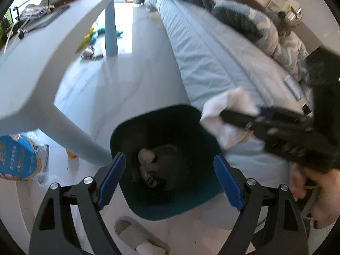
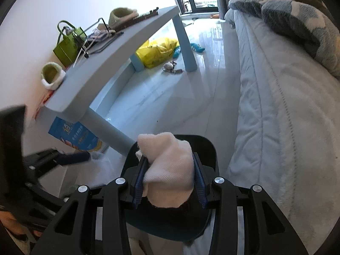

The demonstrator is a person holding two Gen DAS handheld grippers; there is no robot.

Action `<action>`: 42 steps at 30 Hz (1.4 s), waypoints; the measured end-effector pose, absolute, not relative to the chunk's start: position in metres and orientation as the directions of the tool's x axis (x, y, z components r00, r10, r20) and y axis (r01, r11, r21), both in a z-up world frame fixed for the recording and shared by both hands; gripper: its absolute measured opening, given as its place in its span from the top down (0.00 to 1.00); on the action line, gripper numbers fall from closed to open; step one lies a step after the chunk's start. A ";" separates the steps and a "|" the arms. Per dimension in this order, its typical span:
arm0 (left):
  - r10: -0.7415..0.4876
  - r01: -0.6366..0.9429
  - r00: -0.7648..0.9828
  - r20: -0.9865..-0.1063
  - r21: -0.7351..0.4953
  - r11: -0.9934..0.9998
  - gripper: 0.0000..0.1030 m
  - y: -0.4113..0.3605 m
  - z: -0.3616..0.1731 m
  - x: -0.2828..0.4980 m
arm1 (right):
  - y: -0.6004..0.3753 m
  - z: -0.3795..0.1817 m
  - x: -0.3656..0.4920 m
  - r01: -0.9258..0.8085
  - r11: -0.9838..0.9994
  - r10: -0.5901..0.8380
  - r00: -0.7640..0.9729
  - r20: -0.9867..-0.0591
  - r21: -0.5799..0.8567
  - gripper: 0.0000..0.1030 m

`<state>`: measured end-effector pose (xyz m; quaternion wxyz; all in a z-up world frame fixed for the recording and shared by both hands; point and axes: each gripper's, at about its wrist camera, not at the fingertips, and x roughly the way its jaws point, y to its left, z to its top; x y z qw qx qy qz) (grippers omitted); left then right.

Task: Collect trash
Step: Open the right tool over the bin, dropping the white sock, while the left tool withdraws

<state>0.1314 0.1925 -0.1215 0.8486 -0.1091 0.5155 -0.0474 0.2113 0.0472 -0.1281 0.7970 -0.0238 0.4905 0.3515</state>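
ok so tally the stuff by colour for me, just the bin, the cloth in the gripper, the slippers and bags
Dark teal: 1, the trash bin
White: 1, the crumpled cloth clamped in the right gripper
Green: 3, two fuzzy slippers and a tote bag on the table
Yellow: 1, the plastic bag under it
Blue: 1, the printed bag
Total: 7
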 end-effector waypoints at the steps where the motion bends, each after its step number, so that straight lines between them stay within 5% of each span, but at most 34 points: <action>1: -0.192 -0.030 0.475 -0.859 -0.234 0.972 0.16 0.193 -0.119 0.132 | 0.050 -0.131 0.211 -0.585 0.752 0.531 0.266 -0.804 0.304 0.60; 19: -0.195 -0.023 0.664 -0.722 -0.280 0.960 0.28 0.209 -0.069 0.123 | 0.080 -0.184 0.200 -0.608 0.736 0.465 0.134 -0.875 0.297 0.60; 34: -0.123 0.011 0.810 -0.573 -0.194 0.981 0.42 0.201 -0.028 0.104 | 0.087 -0.220 0.184 -0.644 0.727 0.375 0.080 -0.924 0.239 0.57; 38: -0.121 0.008 0.832 -0.541 -0.207 0.978 0.42 0.204 -0.019 0.102 | 0.090 -0.219 0.180 -0.661 0.713 0.376 0.083 -0.923 0.232 0.43; 42: -0.125 0.008 0.843 -0.524 -0.220 0.976 0.42 0.206 -0.012 0.101 | 0.090 -0.209 0.179 -0.666 0.704 0.404 0.093 -0.910 0.245 0.43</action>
